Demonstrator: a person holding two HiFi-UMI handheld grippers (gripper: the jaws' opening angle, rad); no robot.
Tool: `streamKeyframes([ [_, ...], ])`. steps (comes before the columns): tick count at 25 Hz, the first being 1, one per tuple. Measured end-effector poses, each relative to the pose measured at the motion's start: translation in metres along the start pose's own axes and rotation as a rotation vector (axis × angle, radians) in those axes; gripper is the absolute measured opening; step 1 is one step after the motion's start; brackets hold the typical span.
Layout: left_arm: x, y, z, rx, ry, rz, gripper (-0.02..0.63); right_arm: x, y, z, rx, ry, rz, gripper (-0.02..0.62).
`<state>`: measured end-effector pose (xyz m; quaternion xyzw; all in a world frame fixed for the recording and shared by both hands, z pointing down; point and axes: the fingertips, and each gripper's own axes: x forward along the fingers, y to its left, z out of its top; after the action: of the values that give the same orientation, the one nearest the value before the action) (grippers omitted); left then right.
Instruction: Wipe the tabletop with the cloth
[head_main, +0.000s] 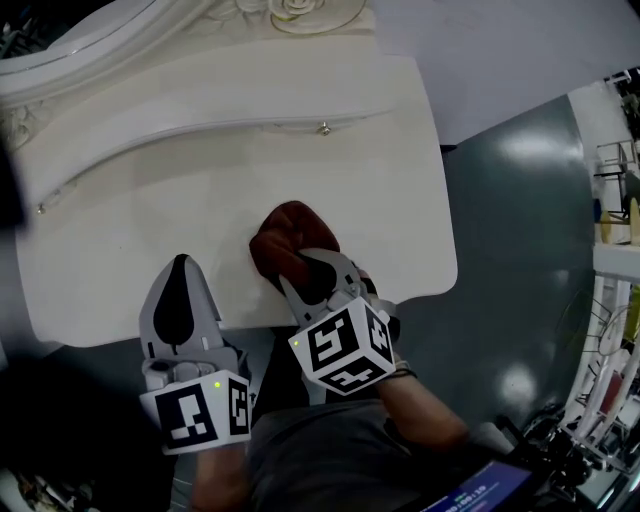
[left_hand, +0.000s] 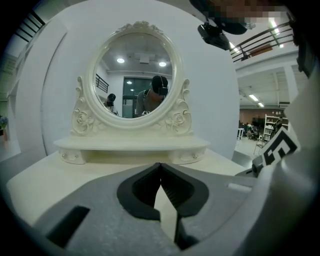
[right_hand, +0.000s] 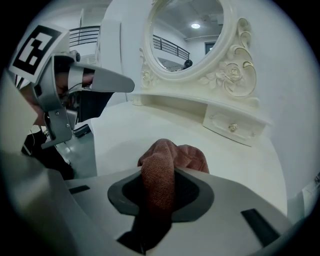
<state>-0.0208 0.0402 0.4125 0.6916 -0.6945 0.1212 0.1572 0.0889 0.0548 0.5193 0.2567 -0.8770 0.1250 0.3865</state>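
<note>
Right gripper (head_main: 315, 264) fingers (right_hand: 200, 195) clamp the cloth (head_main: 287, 232), hiding its near end

Head view: overhead, facing steeply down, close on the tabletop (head_main: 120, 260).
Left gripper view: low over tabletop, level, squarely facing the mirror (left_hand: 132, 82).
Right gripper view: low, near, facing the mirror obliquely.
Shared: tabletop in all three views; mirror in both gripper views.

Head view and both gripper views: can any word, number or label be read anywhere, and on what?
No words or numbers can be read.
Left marker cube and right marker cube: black-and-white square patterns, no letters.
Lit screen, head view's lower right: writing too small and blurred to read.
</note>
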Motion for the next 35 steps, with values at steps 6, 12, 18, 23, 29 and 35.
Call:
streamKeyframes([
  [6,0.009,-0.026,0.003,0.024,-0.003,-0.062,0.014,-0.012,-0.013,-0.013,0.047,-0.006,-0.040,0.103],
  [12,0.007,-0.028,-0.002,0.047,0.004,-0.115,0.015,-0.018,-0.008,-0.018,0.090,-0.008,-0.082,0.103],
  [18,0.010,-0.047,0.005,0.071,0.001,-0.171,0.014,-0.031,-0.016,-0.025,0.130,-0.011,-0.120,0.103],
  [23,0.020,-0.091,0.009,0.096,-0.003,-0.222,0.014,-0.055,-0.047,-0.051,0.178,-0.012,-0.157,0.103],
  [29,0.022,-0.134,0.049,0.142,-0.003,-0.279,0.014,-0.101,-0.075,-0.044,0.244,-0.031,-0.197,0.103],
  [35,0.043,-0.198,0.061,0.194,-0.011,-0.349,0.014,-0.138,-0.129,-0.090,0.325,-0.010,-0.288,0.103],
])
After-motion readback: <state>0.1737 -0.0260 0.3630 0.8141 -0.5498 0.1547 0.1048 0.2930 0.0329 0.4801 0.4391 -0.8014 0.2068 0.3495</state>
